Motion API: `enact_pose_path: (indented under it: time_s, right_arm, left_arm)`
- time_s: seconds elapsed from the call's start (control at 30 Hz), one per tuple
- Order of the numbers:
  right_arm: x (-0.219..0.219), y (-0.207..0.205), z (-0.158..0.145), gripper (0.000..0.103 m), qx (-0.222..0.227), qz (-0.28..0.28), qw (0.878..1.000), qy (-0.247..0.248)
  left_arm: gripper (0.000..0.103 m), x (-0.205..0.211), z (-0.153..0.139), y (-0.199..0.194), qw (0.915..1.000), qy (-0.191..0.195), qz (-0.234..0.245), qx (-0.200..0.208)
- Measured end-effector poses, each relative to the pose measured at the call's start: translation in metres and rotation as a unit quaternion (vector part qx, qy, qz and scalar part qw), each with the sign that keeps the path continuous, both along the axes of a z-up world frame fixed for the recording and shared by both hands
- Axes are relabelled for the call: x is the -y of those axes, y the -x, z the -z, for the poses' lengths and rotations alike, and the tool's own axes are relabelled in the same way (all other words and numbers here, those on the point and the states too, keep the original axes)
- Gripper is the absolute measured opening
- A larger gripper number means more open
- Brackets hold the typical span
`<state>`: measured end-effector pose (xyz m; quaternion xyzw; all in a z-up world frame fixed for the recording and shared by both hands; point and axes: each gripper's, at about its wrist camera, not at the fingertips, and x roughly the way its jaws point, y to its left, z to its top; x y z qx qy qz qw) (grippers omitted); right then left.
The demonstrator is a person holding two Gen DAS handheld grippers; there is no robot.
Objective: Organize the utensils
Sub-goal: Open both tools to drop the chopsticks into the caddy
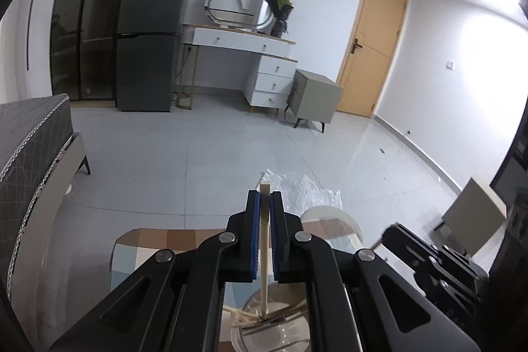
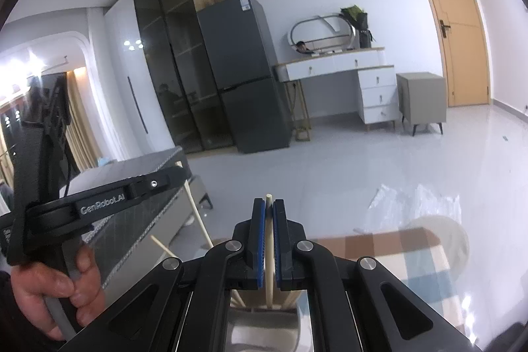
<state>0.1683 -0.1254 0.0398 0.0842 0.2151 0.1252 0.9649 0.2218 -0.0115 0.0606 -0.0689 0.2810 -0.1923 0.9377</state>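
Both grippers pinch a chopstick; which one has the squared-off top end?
The left gripper's chopstick: its top shows flat faces and corners above the blue pads. The right gripper's chopstick ends in a small round tip instead.

The left gripper points forward and somewhat downward at the bottom centre of its own view, blue-padded jaws pinched on a chopstick. The right gripper sits likewise in its view, clamped on a second chopstick. At the lower left there, a hand grips the left gripper's handle.
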Motion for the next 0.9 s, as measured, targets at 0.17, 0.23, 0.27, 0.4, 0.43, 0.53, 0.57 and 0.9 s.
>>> enact_pose_path:
  time_s: [0.17, 0.23, 0.27, 0.4, 0.43, 0.53, 0.57, 0.9]
  right_arm:
    - [-0.002, 0.004, 0.017, 0.004, -0.023, -0.005, 1.000, 0.006]
    - [-0.004, 0.004, 0.024, 0.004, -0.034, -0.008, 0.999, 0.009]
    - [-0.005, 0.005, 0.027, 0.004, -0.038, -0.009, 0.999, 0.011]
    - [-0.010, 0.004, 0.041, 0.004, -0.058, -0.014, 0.998, 0.021]
    - [-0.011, 0.005, 0.043, 0.004, -0.062, -0.013, 0.998, 0.025]
    - [-0.011, 0.003, 0.049, 0.004, -0.076, -0.017, 0.997, 0.031]
    - [-0.011, 0.004, 0.050, 0.004, -0.079, -0.017, 0.996, 0.032]
    - [0.010, 0.040, 0.043, 0.032, -0.075, -0.006, 0.997, 0.012]
  left_arm:
    - [0.001, 0.005, 0.010, 0.004, 0.9995, -0.020, 0.016, -0.017]
    - [0.001, 0.005, 0.013, 0.003, 0.9992, -0.023, 0.019, -0.027]
    - [0.001, 0.005, 0.016, 0.004, 0.9989, -0.024, 0.023, -0.034]
    - [0.001, 0.005, 0.023, 0.005, 0.9977, -0.029, 0.032, -0.052]
    - [0.001, 0.004, 0.026, 0.005, 0.9973, -0.028, 0.033, -0.059]
    - [0.001, 0.003, 0.030, 0.005, 0.9952, -0.021, 0.045, -0.085]
    - [0.001, 0.003, 0.031, 0.004, 0.9939, -0.018, 0.052, -0.096]
    - [0.033, -0.010, 0.021, 0.028, 0.9922, -0.004, 0.013, -0.124]
